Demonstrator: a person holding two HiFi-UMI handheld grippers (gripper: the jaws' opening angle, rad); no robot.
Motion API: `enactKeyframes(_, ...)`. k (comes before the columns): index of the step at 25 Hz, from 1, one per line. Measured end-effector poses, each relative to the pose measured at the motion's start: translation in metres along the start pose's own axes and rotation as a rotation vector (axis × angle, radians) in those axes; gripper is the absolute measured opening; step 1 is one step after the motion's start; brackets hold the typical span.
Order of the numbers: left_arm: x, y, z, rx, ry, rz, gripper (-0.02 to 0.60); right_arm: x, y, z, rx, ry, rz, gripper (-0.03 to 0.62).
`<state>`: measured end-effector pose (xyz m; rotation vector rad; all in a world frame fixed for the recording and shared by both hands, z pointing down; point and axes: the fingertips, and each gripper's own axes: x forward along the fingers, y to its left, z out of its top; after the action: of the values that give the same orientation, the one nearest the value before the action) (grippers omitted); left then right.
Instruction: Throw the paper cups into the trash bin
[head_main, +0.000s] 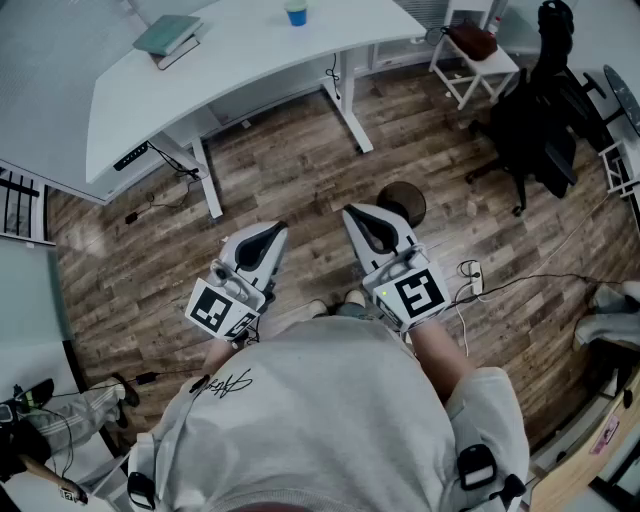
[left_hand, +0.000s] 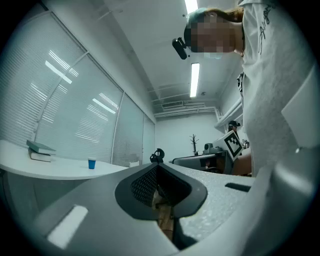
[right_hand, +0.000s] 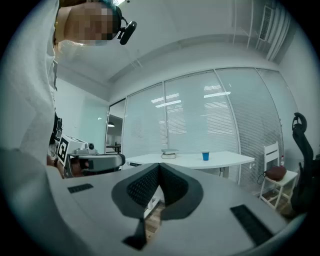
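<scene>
White desk (head_main: 250, 50) filled upper left of head view. My L gripper (head_main: 268, 234) and R gripper (head_main: 356, 214) sat center frame, both jaws together, nothing between. Blue cup (head_main: 296, 13) stood on desk, top center.

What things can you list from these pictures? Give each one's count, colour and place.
desk: one, white, far side
cup: one, blue, on the desk
books: small stack, grey-green, desk's left end
office chair: one, black, at right
small chair: one, white, beside the office chair
bag: one, dark brown, on the small chair
floor: wooden, brown
left gripper: one, white, jaws shut, empty
right gripper: one, white, jaws shut, empty
</scene>
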<state>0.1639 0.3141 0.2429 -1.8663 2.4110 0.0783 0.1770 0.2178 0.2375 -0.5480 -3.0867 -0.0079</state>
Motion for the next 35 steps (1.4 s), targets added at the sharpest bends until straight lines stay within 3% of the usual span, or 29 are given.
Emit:
enactKeyframes(18,-0.023,0.013,0.005,-0.004,-0.017,0.026,-0.003,0.013,0.016,0.0,-0.023,0.014,0.008,0.011)
enactKeyframes(29,-0.059,0.026,-0.004,-0.02,-0.006,0.011,-0.003,0.018,0.052,0.003,-0.047,0.006,0.031,0.011)
enactKeyframes(35,-0.067,0.025,-0.004,-0.015,-0.004,-0.003,-0.003,0.013,0.054,-0.001,-0.019,-0.01,-0.031,0.011)
